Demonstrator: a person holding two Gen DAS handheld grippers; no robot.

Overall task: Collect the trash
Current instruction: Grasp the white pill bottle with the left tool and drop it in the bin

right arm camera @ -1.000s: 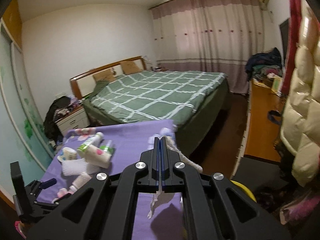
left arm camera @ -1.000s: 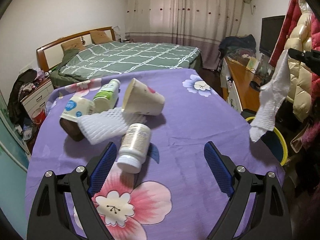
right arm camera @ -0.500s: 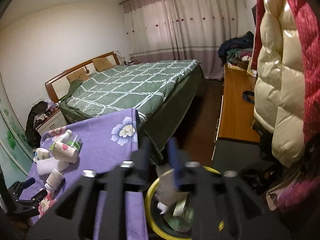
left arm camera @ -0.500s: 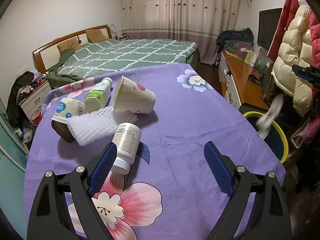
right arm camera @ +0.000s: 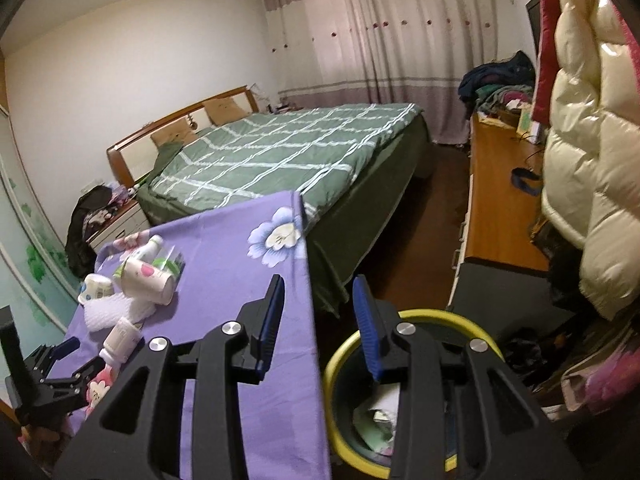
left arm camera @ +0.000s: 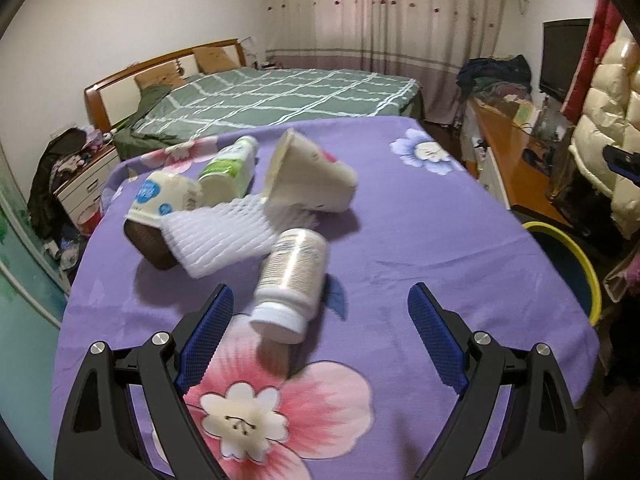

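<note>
Trash lies in a loose cluster on the purple flowered tablecloth (left arm camera: 420,240), left of centre in the left wrist view: a white plastic pill bottle with a pale label (left arm camera: 294,276) lies on its side nearest the camera, its cap toward the lens; behind it a white foam mesh sleeve (left arm camera: 222,238) touches a tipped cream paper cup (left arm camera: 310,182); farther left sit a small white tub with a blue label (left arm camera: 164,198), a dark brown object (left arm camera: 146,242) partly under it, and a white bottle with a green label (left arm camera: 230,166) on its side. The left gripper (left arm camera: 320,312) fills the bottom of that frame with its jaws wide apart and nothing between the blue pads; the pill bottle's cap lies just beyond the pad on the left. In the right wrist view the right gripper (right arm camera: 318,316) hangs at bottom centre over the gap between the cloth's edge and a round bin with a yellow rim (right arm camera: 440,314). Its jaws have just been opening and stand partly apart with nothing between them. Crumpled white and greenish scraps (right arm camera: 380,412) lie inside the bin, below the pad on the right. The same cluster shows at the left of this frame, with the left gripper at the lower left edge. A green checked bed (right arm camera: 288,148) and pink curtains (right arm camera: 380,32) fill the upper background.
</note>
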